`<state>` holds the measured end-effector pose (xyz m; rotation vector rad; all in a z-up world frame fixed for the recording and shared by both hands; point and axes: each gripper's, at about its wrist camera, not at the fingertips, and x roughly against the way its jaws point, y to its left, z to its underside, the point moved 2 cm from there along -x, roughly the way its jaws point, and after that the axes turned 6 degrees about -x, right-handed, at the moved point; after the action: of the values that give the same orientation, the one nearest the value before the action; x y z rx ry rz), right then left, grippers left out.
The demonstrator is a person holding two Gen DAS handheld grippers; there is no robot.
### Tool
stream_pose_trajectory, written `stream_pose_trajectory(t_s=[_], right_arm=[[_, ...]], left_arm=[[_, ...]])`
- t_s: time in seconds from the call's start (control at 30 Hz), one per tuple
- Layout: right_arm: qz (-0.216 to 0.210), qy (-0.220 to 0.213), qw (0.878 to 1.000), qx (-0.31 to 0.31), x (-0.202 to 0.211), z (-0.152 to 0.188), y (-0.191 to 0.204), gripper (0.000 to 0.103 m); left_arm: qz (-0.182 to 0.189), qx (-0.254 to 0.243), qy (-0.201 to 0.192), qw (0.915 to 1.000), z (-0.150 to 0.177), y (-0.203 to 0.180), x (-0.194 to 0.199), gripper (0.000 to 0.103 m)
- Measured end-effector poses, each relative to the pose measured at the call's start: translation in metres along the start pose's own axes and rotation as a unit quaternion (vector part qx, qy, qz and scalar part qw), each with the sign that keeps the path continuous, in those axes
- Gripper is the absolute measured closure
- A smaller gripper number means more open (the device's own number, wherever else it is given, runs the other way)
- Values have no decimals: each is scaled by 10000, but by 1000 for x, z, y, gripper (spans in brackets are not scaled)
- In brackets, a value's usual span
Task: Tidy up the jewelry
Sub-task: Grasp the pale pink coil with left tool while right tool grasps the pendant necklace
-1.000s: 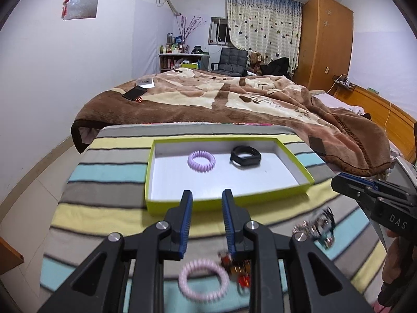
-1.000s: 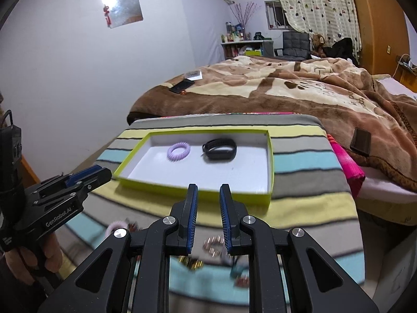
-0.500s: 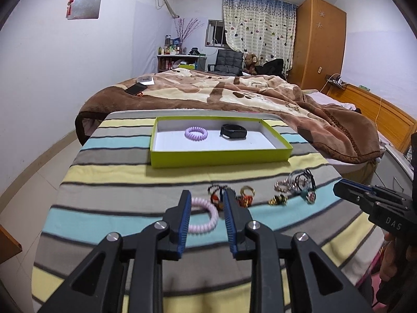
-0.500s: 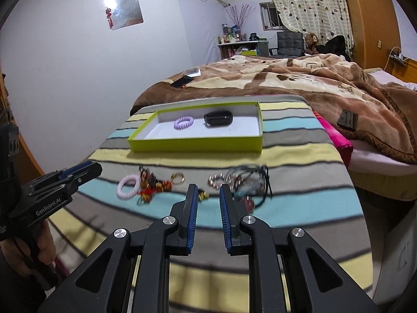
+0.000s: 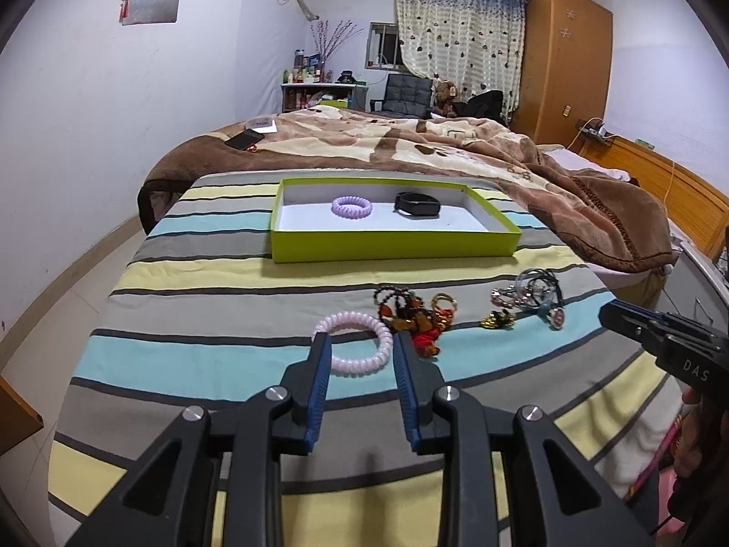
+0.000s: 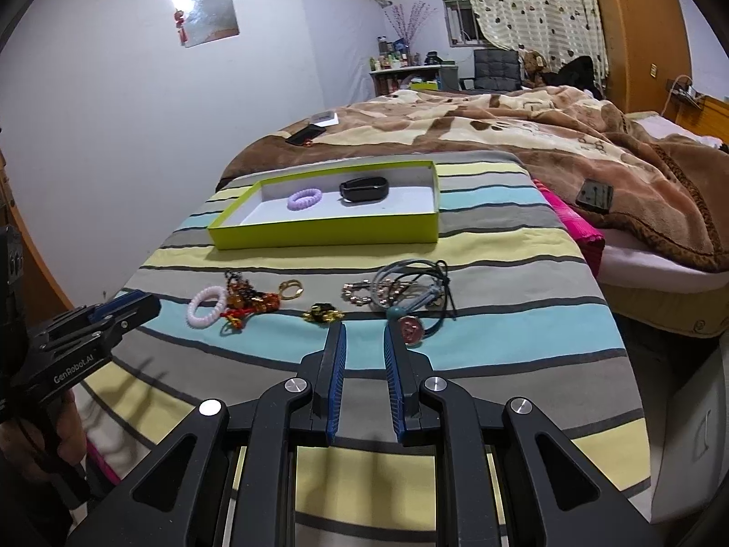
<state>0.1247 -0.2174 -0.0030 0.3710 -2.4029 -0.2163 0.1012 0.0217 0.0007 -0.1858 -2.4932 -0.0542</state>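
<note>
A lime-green tray [image 5: 392, 246] [image 6: 328, 234] on the striped cloth holds a purple coil band [image 5: 351, 206] [image 6: 304, 199] and a black wristband [image 5: 417, 204] [image 6: 364, 188]. Nearer lie a pink coil band [image 5: 360, 342] [image 6: 207, 306], a red-and-amber beaded charm [image 5: 410, 314] [image 6: 248, 303], a gold ring [image 5: 444, 303] [image 6: 290, 289], a gold brooch [image 5: 499, 319] [image 6: 322, 313] and a tangle of bracelets and a cord pendant [image 5: 535, 294] [image 6: 401, 294]. My left gripper [image 5: 360, 348] is open and empty, just short of the pink band. My right gripper [image 6: 363, 332] is open and empty, near the pendant.
The striped cloth [image 5: 218, 314] covers a table that butts against a bed with a brown blanket [image 5: 410, 146]. A phone [image 5: 246, 139] lies on the bed. A pink cloth [image 6: 578, 223] hangs at the table's right edge. A wardrobe [image 5: 565, 68] stands behind.
Both grippers have pulled back from the tray toward the table's near edge, so the loose jewelry now lies ahead of them. Both stay open and empty.
</note>
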Motion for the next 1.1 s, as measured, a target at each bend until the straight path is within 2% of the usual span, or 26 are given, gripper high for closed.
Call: stream_pose_trajectory(t_s=[0.13, 0.23, 0.4, 0.77, 0.83, 0.97, 1.1], right_arm=[[82, 60, 9999, -65, -7, -3, -8, 85], [139, 138, 9997, -110, -15, -6, -14, 76], [229, 303, 9989, -288, -32, -14, -30, 76], [347, 866, 9943, -522, -70, -26, -55, 76], [323, 939, 9938, -502, -75, -26, -54, 79], [410, 942, 9937, -451, -76, -27, -54, 97], [410, 906, 9942, -422, -72, -25, -53, 99]], left_arm=[[-41, 29, 93, 9999, -2, 4, -10, 74], [-106, 53, 247, 9996, -3, 7, -21, 74], [-190, 130, 532, 9983, -4, 13, -38, 74], [-53, 310, 1115, 9933, -2, 18, -64, 74], [-65, 316, 1126, 9931, -3, 18, -65, 74], [-185, 195, 1153, 9930, -3, 15, -67, 74], [-314, 46, 1180, 9925, -4, 12, -68, 76]])
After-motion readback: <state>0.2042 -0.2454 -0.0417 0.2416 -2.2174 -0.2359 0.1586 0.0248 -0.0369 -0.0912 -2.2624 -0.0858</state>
